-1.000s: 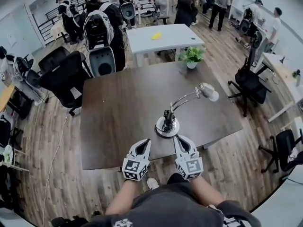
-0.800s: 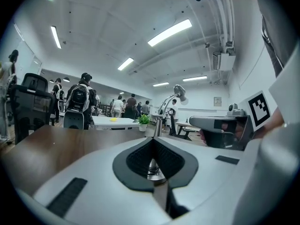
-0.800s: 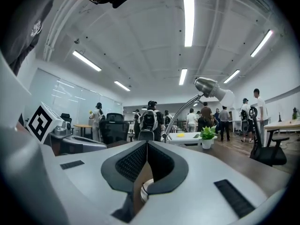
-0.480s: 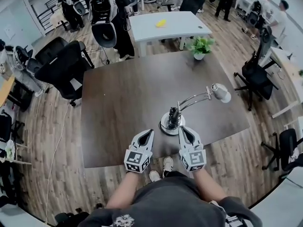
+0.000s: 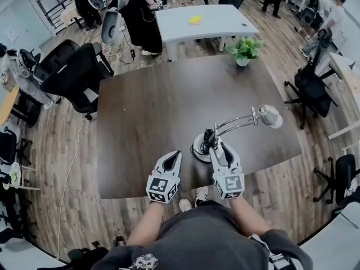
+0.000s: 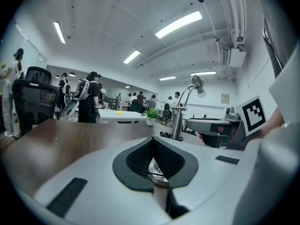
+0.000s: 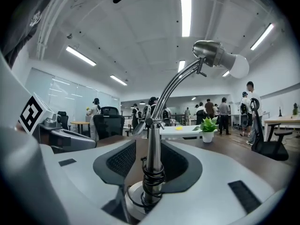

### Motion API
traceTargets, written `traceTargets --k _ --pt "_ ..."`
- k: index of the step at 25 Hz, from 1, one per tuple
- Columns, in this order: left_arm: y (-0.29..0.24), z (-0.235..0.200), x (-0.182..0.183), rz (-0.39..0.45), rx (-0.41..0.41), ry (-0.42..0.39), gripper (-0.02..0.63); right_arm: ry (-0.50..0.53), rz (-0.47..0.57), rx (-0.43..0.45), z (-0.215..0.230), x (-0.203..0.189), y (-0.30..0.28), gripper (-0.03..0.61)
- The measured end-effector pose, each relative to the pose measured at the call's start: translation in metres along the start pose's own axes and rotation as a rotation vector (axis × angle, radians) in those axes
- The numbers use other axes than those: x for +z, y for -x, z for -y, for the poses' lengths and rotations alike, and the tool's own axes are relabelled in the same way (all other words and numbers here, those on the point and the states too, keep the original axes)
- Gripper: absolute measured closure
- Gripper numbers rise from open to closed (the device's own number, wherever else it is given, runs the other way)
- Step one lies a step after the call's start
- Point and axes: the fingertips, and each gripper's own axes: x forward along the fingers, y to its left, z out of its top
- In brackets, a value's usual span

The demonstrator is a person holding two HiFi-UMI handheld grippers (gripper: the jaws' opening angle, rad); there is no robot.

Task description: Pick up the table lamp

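The chrome table lamp stands on the dark wooden table near its front edge. It has a round base, a curved arm and a white-bulbed head. My right gripper is at the base. In the right gripper view its jaws are opening, and the lamp's upright stem stands between them with a gap to the pads on each side. The lamp head arches up to the right. My left gripper is shut and holds nothing, left of the lamp; its closed tips point across the table.
A small potted plant sits at the table's far right corner. Behind it is a white table. Black office chairs stand at the left and another chair at the right. Several people stand at the back of the room.
Both grippers have moved forward over the table's front edge. The right one has gone from shut beside the lamp base to open round its stem.
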Motion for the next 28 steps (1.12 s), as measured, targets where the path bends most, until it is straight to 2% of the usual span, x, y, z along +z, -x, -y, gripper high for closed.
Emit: traceTargets --k 9,26,28 --pt "-0.022 -0.009 0.005 -0.004 -0.003 -0.009 0.606 -0.021 -0.010 0.006 0.007 -0.002 -0.040 0.365" --pt "-0.044 -0.028 0.001 -0.032 0.040 0.006 0.606 -0.017 -0.016 0.002 0.023 -0.003 -0.090 0.368" --pt "-0.046 -0.030 0.001 -0.032 0.046 0.007 0.606 -0.005 -0.002 0.001 0.024 -0.002 -0.090 0.400"
